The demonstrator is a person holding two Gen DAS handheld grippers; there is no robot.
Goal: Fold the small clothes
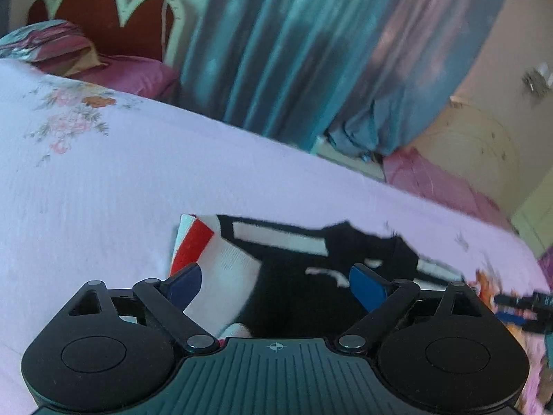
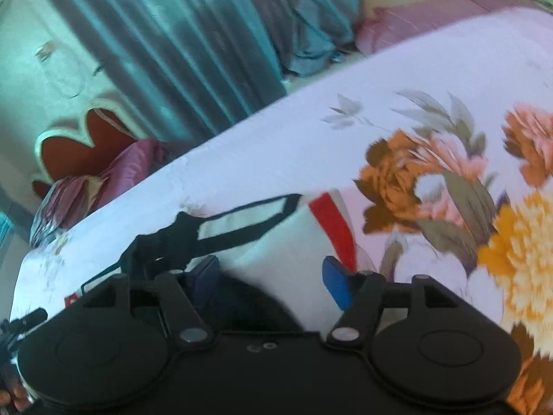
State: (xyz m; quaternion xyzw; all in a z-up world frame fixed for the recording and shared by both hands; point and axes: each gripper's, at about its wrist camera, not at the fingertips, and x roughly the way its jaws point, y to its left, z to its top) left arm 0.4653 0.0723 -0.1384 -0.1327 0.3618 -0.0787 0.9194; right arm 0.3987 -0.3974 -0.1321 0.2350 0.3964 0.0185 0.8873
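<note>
Garment (image 1: 242,269) being folded is a small white, black and red piece, and it is being seen lying flat on the pale floral bedsheet (image 1: 103,190). From the left wrist, the left gripper (image 1: 275,285) is being held low over its near edge, with the 2 blue fingers (image 1: 185,282) spread wide apart and nothing pinched between them; cloth is only showing in the gap. A teal curtain (image 1: 293,52) is being seen behind the bed.

From the right wrist, the same garment (image 2: 276,242) is being viewed from its other end, beside the big orange flowers (image 2: 397,173) printed on the sheet. The right gripper (image 2: 273,282) is being held over it with its pads apart too, not clamped on anything. Everything is a bit blurred.
</note>
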